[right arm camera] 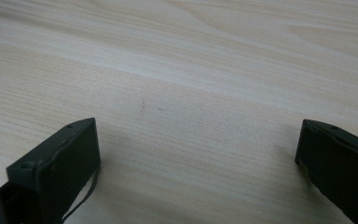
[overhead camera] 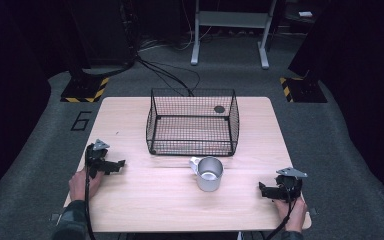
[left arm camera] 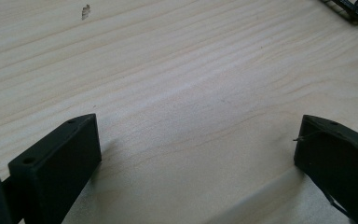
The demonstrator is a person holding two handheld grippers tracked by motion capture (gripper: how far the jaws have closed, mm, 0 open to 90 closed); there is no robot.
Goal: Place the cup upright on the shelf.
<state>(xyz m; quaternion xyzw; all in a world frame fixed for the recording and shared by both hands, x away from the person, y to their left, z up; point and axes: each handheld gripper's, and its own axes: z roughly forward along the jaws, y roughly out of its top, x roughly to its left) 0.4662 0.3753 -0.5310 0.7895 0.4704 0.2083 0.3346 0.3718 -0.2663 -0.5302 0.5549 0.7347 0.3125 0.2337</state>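
Metal mug [overhead camera: 209,173] sitting upright mid-table, just in front of the wire basket [overhead camera: 192,121], handle poking toward 10 o'clock. Lies at roughly 10 o'clock from the right gripper [overhead camera: 263,189] and 3 o'clock from the left gripper [overhead camera: 118,165], with the right one looking closer. Both resting on the table [overhead camera: 130,210], jaws spread wide, holding nothing.

Left gripper [overhead camera: 121,163] at table's left edge, jaws spread wide, low over wood. Right gripper [overhead camera: 261,189] near front-right corner, likewise spread.
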